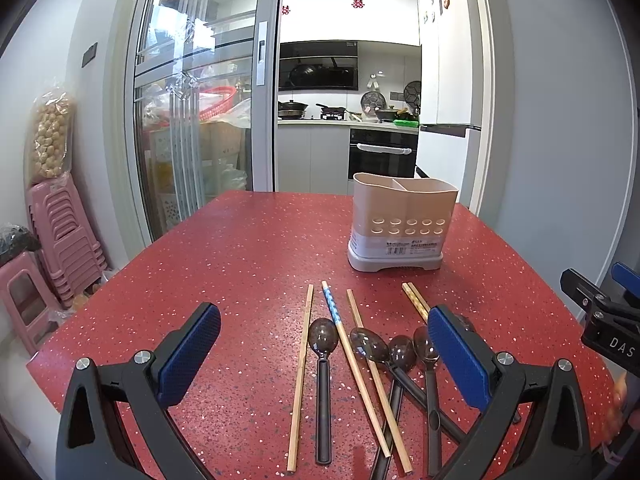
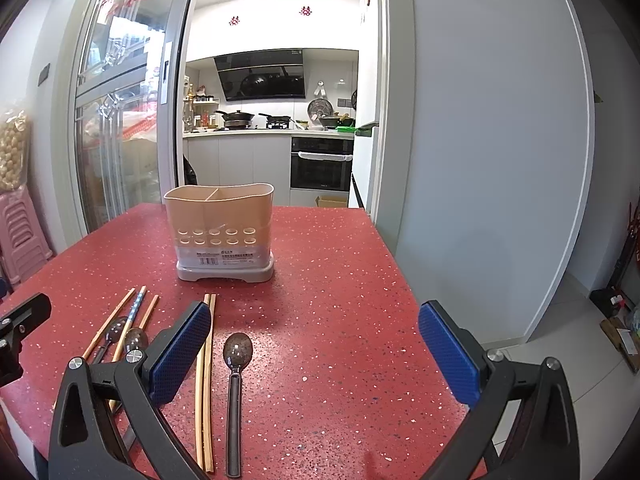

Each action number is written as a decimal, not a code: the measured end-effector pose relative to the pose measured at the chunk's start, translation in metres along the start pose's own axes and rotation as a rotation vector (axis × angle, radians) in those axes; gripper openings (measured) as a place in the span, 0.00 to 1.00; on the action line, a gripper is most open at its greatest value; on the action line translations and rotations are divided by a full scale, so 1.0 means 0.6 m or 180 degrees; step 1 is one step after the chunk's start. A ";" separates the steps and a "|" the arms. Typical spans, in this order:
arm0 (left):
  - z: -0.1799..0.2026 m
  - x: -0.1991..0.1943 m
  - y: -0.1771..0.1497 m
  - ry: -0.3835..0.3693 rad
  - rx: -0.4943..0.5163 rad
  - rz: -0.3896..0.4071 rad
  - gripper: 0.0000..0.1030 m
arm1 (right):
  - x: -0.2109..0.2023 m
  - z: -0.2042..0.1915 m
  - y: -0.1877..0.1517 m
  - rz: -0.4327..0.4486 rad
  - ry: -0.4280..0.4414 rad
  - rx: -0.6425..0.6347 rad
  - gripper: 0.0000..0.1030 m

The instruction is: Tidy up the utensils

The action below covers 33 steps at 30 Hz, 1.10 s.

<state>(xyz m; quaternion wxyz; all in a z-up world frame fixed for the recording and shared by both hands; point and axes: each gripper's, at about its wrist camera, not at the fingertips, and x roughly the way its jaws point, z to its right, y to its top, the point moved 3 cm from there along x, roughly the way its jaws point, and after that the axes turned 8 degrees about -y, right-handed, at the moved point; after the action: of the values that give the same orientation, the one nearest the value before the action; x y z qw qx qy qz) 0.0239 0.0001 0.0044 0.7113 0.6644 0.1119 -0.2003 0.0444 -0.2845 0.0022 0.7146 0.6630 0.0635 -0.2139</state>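
Left gripper [image 1: 324, 354] spread, right gripper [image 2: 316, 350] spread, both empty, chopsticks [image 1: 298, 380] and spoons [image 1: 323, 380] on worktop [image 1: 240, 264] before utensil holder [image 1: 402, 222]

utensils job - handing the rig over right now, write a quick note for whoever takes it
Left claw: open, empty, low over the utensils.
Right claw: open, empty, over the table's right part.
Utensil holder: upright at the far side of the red table, both compartments look empty.
On the table: wooden chopsticks, a blue-patterned chopstick, a close pair of chopsticks, and dark spoons, one lying apart, others overlapping.
Done: nothing sorted.
Left: move every chopstick and spoon into the holder.
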 end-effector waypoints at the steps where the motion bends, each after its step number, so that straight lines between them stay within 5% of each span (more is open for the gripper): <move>1: 0.000 0.000 -0.001 -0.0002 0.0005 -0.0005 1.00 | 0.000 0.000 0.000 -0.0003 0.0003 0.0002 1.00; 33: 0.001 -0.001 -0.006 0.0000 0.0011 -0.0029 1.00 | -0.003 0.001 0.001 -0.0011 0.0008 0.0008 1.00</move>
<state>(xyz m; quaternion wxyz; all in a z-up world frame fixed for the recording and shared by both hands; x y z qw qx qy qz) 0.0217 -0.0003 0.0016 0.7092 0.6652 0.1146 -0.2037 0.0430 -0.2844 0.0036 0.7133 0.6641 0.0652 -0.2144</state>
